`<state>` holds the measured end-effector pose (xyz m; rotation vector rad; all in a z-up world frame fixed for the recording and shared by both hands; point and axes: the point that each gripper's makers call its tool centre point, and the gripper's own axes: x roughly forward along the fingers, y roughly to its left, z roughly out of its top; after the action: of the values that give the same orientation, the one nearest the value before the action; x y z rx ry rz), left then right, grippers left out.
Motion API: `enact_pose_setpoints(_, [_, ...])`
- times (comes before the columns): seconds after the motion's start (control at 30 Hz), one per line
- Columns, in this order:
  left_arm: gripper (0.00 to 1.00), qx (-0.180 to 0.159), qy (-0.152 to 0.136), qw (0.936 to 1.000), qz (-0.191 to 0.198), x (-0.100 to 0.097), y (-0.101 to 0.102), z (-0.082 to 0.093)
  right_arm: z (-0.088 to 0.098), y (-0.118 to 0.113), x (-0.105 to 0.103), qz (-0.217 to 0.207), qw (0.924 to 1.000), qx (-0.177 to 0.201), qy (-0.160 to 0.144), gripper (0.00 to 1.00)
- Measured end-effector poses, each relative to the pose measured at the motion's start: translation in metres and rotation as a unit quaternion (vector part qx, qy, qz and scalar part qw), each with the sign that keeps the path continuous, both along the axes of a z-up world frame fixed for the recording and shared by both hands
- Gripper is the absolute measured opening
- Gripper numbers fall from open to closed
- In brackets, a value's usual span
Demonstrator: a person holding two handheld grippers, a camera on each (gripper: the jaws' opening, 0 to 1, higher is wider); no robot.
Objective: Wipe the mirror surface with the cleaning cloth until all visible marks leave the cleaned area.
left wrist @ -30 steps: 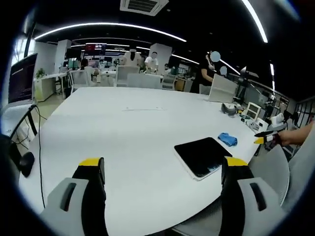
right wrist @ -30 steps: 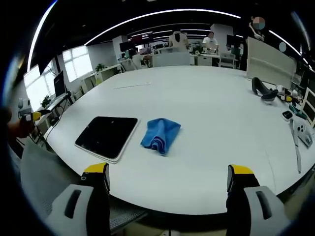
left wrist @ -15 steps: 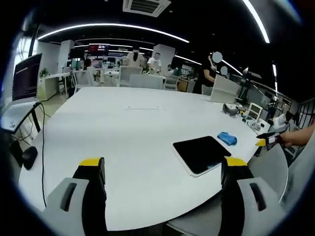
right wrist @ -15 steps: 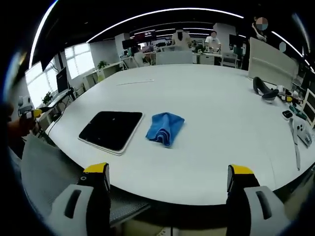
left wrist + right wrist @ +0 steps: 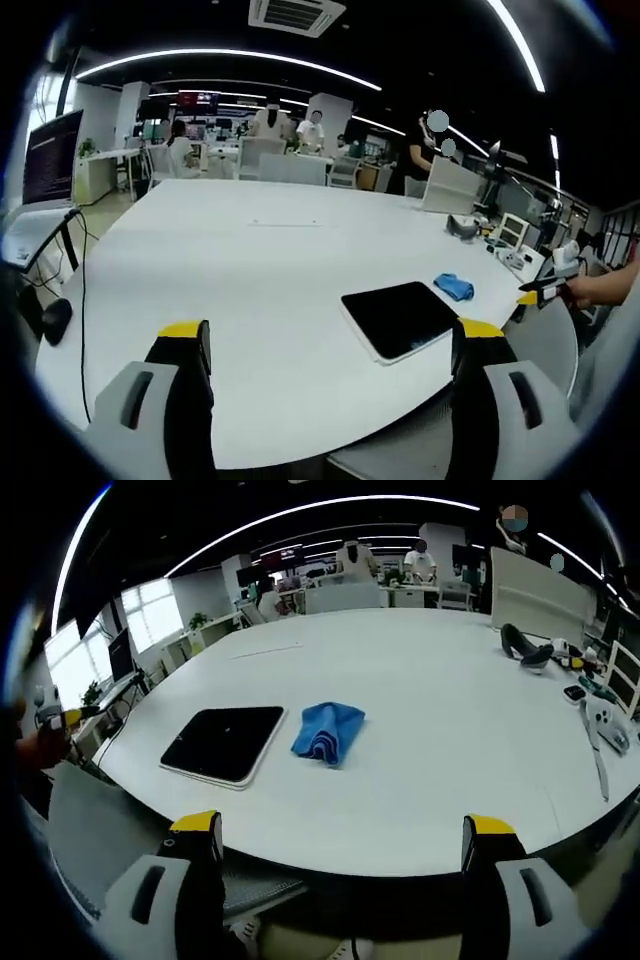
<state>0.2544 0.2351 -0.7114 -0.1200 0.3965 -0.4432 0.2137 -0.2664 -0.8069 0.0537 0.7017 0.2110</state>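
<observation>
Both views drifted slightly since a second ago — nothing on the table [image 5: 450, 740] moved.
Left gripper [image 5: 330, 345] and right gripper [image 5: 340, 835] wide open, empty; cloth [image 5: 327, 732] beside mirror [image 5: 224, 743], wiping not begun.

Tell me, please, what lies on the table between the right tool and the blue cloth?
Nothing: in the right gripper view, only bare white table lies between the open right tool and the blue cloth. The mirror lies to the cloth's left.
</observation>
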Motion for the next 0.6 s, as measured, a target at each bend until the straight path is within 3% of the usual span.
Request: enact_pose_setpoints(0.6, [0.99,0.002,0.000,1.0000,0.004,0.004,0.012,0.000,0.010,0.006,0.025,0.019,0.9998,-0.007,-0.005,0.98])
